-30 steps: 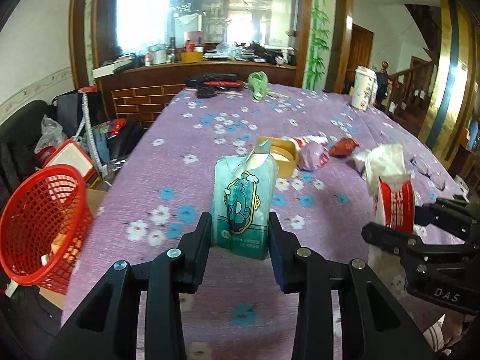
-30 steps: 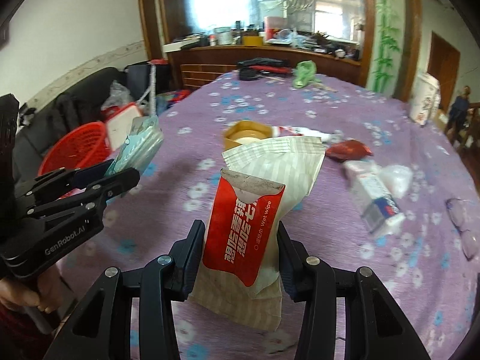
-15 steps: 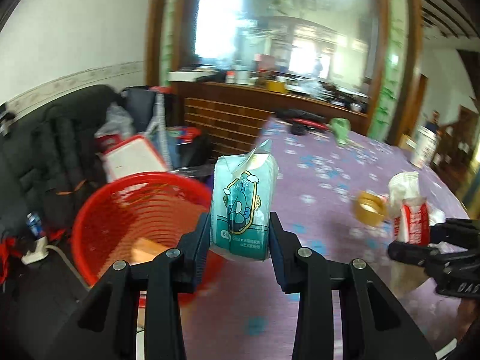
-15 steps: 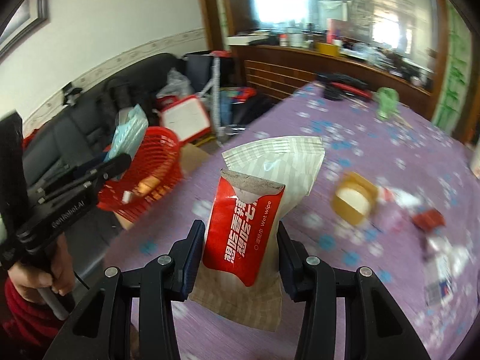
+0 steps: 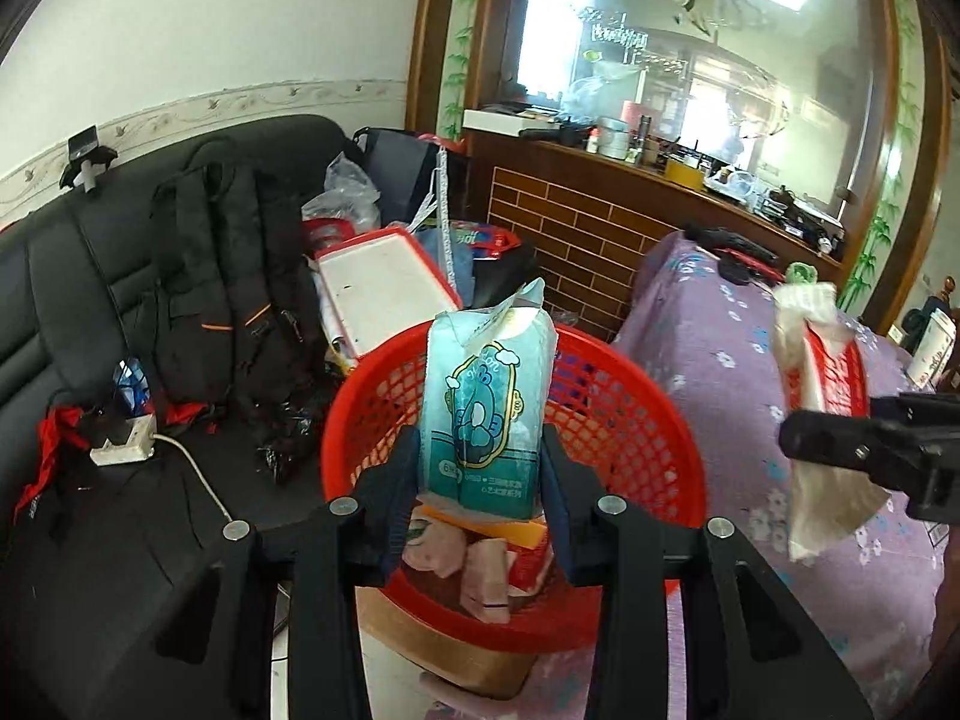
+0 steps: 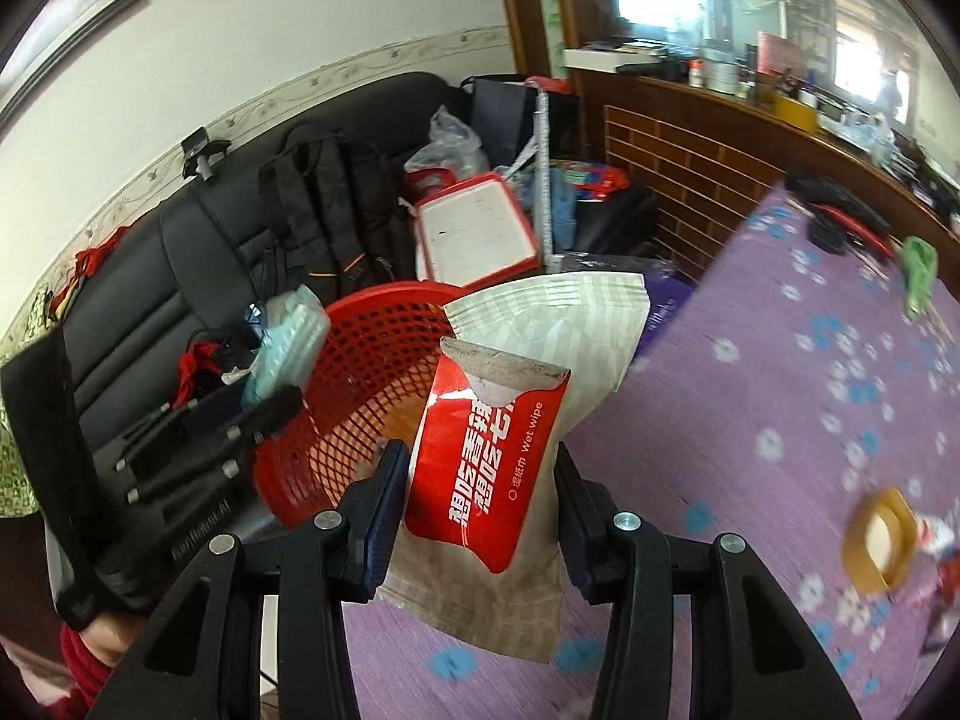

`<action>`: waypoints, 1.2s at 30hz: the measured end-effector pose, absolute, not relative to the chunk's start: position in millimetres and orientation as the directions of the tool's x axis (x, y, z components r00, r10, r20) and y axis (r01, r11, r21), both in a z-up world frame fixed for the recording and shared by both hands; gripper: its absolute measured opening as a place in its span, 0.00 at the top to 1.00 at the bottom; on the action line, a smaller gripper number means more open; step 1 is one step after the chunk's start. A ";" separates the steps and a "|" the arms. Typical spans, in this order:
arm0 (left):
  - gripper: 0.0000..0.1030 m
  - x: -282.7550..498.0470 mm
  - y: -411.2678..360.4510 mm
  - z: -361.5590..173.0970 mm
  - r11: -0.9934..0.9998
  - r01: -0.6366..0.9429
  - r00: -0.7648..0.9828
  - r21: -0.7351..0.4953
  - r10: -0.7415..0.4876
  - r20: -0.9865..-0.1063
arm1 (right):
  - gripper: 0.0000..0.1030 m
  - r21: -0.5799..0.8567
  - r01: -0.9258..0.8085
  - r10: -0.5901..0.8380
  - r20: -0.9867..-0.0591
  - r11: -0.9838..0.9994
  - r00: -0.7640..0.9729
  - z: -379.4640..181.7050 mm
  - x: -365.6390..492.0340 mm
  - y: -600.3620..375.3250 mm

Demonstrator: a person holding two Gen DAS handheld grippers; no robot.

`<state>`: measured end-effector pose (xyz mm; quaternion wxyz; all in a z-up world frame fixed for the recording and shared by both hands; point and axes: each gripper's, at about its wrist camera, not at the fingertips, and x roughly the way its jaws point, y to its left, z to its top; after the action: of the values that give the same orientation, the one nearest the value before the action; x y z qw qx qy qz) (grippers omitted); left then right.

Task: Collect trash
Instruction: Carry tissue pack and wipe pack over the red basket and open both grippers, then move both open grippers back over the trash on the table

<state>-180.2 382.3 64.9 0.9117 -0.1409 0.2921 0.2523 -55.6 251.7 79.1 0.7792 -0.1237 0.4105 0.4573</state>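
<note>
My left gripper (image 5: 480,480) is shut on a teal tissue pack (image 5: 483,402) and holds it upright right above the red mesh basket (image 5: 636,420), which holds several scraps. My right gripper (image 6: 477,510) is shut on a red and white wet-wipe packet (image 6: 510,438) and holds it above the table edge, just right of the basket (image 6: 360,372). The left gripper with its pack (image 6: 288,354) shows at the left of the right wrist view. The right gripper with its packet (image 5: 822,396) shows at the right of the left wrist view.
The purple flowered table (image 6: 810,396) lies to the right, with a yellow tape roll (image 6: 879,531) and a green item (image 6: 918,270) on it. A black sofa with a backpack (image 5: 240,300) stands left of the basket. A brick-fronted counter (image 5: 600,222) stands behind.
Both grippers swung left from over the table to the red basket, each keeping its packet. The basket is now directly under the left gripper.
</note>
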 end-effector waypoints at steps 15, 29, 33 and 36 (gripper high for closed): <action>0.43 -179.3 357.7 71.1 0.854 -0.496 0.749 -0.156 0.329 -0.576 | 0.40 0.228 -0.750 0.627 -0.719 0.620 0.300 81.9 -56.4 191.6; 0.41 -122.8 214.6 62.1 0.971 -0.222 0.763 -0.090 0.116 -0.636 | 0.40 0.237 -0.548 0.505 -0.760 0.802 0.410 36.4 -62.3 5.9; 0.40 -108.5 177.8 59.5 0.987 -0.149 0.750 -0.055 0.076 -0.656 | 0.40 0.264 -0.478 0.492 -0.747 0.838 0.448 34.9 -58.2 -36.2; 0.40 -92.7 150.6 56.5 0.995 -0.096 0.730 -0.033 0.048 -0.682 | 0.40 0.283 -0.434 0.483 -0.735 0.856 0.475 35.5 -55.4 -61.3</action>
<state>-92.7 150.6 56.5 0.9295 -0.0330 0.3653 0.0386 -55.4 -61.3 35.5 0.8583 0.0285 0.4373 0.2671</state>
